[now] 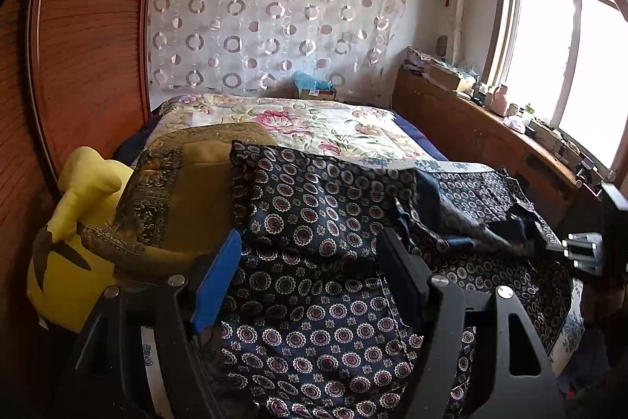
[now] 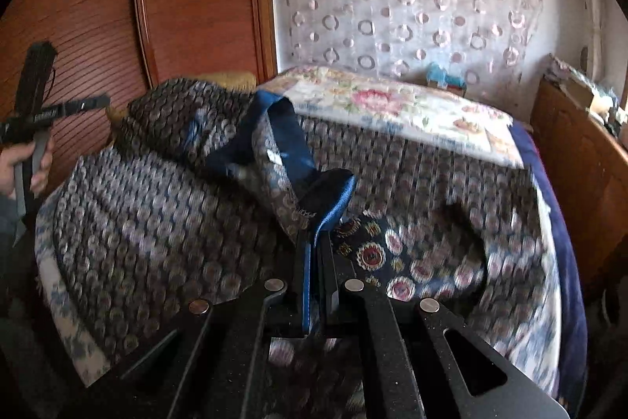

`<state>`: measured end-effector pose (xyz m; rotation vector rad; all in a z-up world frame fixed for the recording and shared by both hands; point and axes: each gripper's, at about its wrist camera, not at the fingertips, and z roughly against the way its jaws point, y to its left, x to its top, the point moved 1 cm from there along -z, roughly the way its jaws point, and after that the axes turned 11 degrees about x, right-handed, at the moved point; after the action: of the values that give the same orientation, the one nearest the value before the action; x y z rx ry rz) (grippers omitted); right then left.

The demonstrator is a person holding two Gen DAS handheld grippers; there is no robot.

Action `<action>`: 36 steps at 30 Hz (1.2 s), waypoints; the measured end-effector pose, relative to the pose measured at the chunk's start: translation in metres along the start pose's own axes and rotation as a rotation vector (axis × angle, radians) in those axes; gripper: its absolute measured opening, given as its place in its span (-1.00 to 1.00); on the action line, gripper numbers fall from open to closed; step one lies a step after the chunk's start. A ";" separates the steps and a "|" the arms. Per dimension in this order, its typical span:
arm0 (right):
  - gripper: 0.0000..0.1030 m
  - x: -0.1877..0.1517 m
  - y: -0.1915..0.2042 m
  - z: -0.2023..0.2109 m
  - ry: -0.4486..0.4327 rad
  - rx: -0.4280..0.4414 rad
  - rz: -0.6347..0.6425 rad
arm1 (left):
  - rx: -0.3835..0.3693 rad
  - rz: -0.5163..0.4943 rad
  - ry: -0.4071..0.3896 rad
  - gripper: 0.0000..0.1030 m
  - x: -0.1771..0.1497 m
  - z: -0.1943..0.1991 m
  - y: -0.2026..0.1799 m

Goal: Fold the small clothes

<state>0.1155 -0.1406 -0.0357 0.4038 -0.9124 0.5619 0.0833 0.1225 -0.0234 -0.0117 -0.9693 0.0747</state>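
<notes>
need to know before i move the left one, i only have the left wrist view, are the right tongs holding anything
Observer: Yes. The right tongs are shut on the blue satin edge of the patterned garment.
Operator: where does that edge run
Observer: From the tongs it runs up and to the left to a raised fold, with a small white tag beside it.
Operator: can you see my side from there
Observer: Only the hand on your gripper's handle shows, at the far left in front of the wooden wardrobe; your tongs are outside that view.
</notes>
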 end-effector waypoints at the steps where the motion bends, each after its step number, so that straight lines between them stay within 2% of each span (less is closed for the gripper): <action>1: -0.95 -0.005 0.003 0.002 0.012 0.006 -0.002 | 0.001 -0.002 0.001 0.40 0.001 -0.001 0.000; 6: -0.95 -0.015 0.010 0.014 0.064 0.005 -0.013 | 0.001 -0.030 0.016 0.40 0.014 -0.015 -0.004; 10: -0.90 -0.015 0.007 0.028 0.070 0.009 -0.038 | 0.024 -0.065 0.022 0.40 0.033 -0.032 -0.005; 12: -0.73 -0.014 0.006 0.034 0.062 -0.004 -0.046 | 0.034 -0.082 0.029 0.40 0.043 -0.043 -0.007; 14: -0.42 -0.016 0.006 0.042 0.049 -0.022 -0.043 | 0.036 -0.092 0.040 0.40 0.049 -0.053 -0.009; 16: -0.31 -0.017 0.007 0.053 0.033 -0.034 -0.037 | 0.039 -0.102 0.075 0.40 0.055 -0.070 -0.010; 18: -0.19 -0.015 0.005 0.057 0.016 -0.057 -0.033 | 0.037 -0.115 0.110 0.23 0.056 -0.084 -0.011; 19: -0.18 -0.012 0.002 0.063 0.007 -0.073 -0.034 | 0.033 -0.120 0.123 0.10 0.055 -0.088 -0.013; 22: -0.17 -0.005 -0.008 0.071 -0.013 -0.106 -0.051 | 0.034 -0.126 0.182 -0.04 0.050 -0.104 -0.012; 24: -0.17 -0.002 -0.015 0.077 -0.026 -0.119 -0.065 | 0.046 -0.135 0.196 -0.23 0.047 -0.108 -0.013; 28: -0.16 0.001 -0.024 0.082 -0.042 -0.128 -0.086 | 0.053 -0.164 0.197 -0.90 0.041 -0.106 -0.014; 36: -0.16 -0.001 -0.041 0.082 -0.044 -0.173 -0.127 | 0.009 -0.182 0.091 -0.96 0.018 -0.049 -0.018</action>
<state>0.0894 -0.2184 0.0049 0.3167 -0.9625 0.3558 0.1346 0.1074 -0.0354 0.0811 -0.8749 -0.0883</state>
